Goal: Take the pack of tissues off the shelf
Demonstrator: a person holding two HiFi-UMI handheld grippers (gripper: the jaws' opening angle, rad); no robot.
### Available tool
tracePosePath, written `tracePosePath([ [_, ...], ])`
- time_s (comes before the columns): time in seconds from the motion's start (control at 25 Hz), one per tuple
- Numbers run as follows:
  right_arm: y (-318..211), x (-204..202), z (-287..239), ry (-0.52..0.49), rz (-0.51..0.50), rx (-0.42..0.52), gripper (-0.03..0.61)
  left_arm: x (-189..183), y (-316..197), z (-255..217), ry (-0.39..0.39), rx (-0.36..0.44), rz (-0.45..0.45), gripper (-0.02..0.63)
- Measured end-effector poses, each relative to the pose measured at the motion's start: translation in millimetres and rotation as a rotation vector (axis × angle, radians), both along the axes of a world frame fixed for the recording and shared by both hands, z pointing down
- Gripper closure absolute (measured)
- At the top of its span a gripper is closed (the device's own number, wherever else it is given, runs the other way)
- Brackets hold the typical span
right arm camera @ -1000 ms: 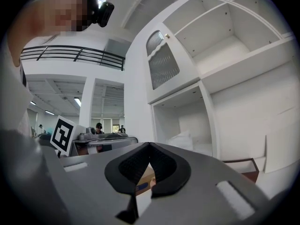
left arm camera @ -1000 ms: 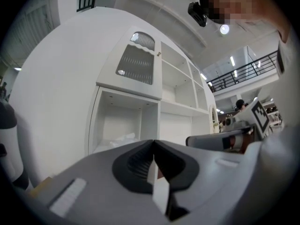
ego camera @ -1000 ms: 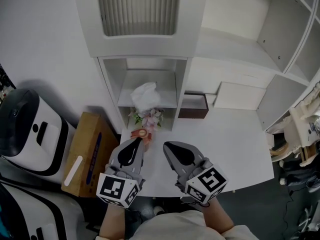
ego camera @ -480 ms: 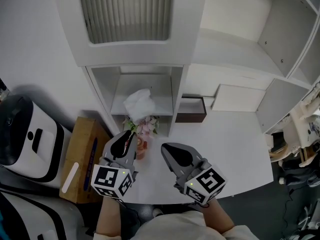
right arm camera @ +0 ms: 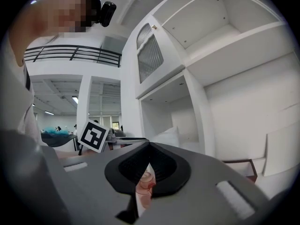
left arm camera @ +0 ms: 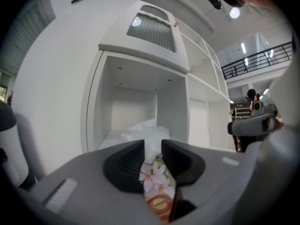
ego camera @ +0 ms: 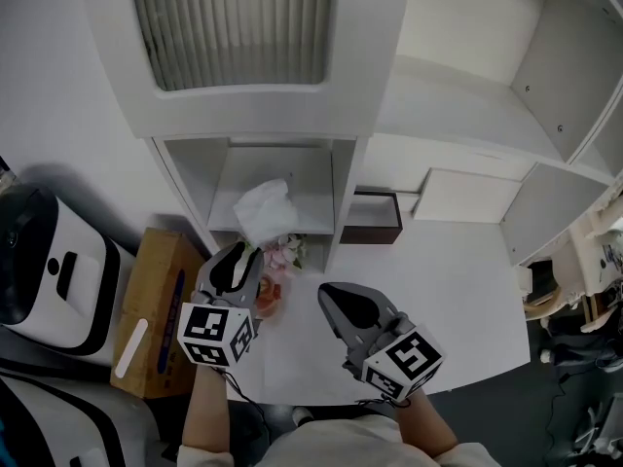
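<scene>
Left gripper (left arm camera: 153, 149): jaws apart, just been opening. The pack of tissues (left arm camera: 155, 184) shows in the gap, and the pads do not press on it. Right gripper (right arm camera: 149, 147): jaws tip to tip, holding nothing. The pack, floral print with a red label, lies on the white table (ego camera: 458, 280) at the foot of the shelf (ego camera: 338, 197), just outside its lowest compartment. A crumpled white sheet (ego camera: 263, 208) lies inside that compartment, behind the pack.
</scene>
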State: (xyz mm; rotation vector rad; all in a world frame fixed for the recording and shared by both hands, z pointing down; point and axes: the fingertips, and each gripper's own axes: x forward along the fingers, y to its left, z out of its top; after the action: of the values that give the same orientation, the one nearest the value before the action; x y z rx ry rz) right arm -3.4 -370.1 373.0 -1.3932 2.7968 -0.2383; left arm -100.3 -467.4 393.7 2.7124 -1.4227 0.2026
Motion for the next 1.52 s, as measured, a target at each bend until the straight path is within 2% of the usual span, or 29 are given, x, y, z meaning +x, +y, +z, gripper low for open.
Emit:
tracePosePath([
  [0.64, -3, 38, 11, -0.008, 0.039, -0.022, 0.578, 10, -32, 22, -0.039, -0.049, -0.06, 0.489],
  [0.68, -2, 40, 11, -0.009, 0.043, -0.024, 0.578, 10, -33, 23, -0.046, -0.052, -0.066, 0.493],
  [0.8, -1, 44, 11, -0.01, 0.051, -0.026, 0.578, 10, -33, 25, -0.082, -0.054, -0.08, 0.572],
  [0.88, 0, 46, 11, -0.012, 0.054, -0.024, 0.578, 11, -32, 24, -0.099, -0.041, -0.086, 0.598],
  [1.52, 13, 37, 4, -0.021, 0.044, -0.006, 0.578, 14, 0, 2, -0.107, 0.027, -0.061, 0.612],
])
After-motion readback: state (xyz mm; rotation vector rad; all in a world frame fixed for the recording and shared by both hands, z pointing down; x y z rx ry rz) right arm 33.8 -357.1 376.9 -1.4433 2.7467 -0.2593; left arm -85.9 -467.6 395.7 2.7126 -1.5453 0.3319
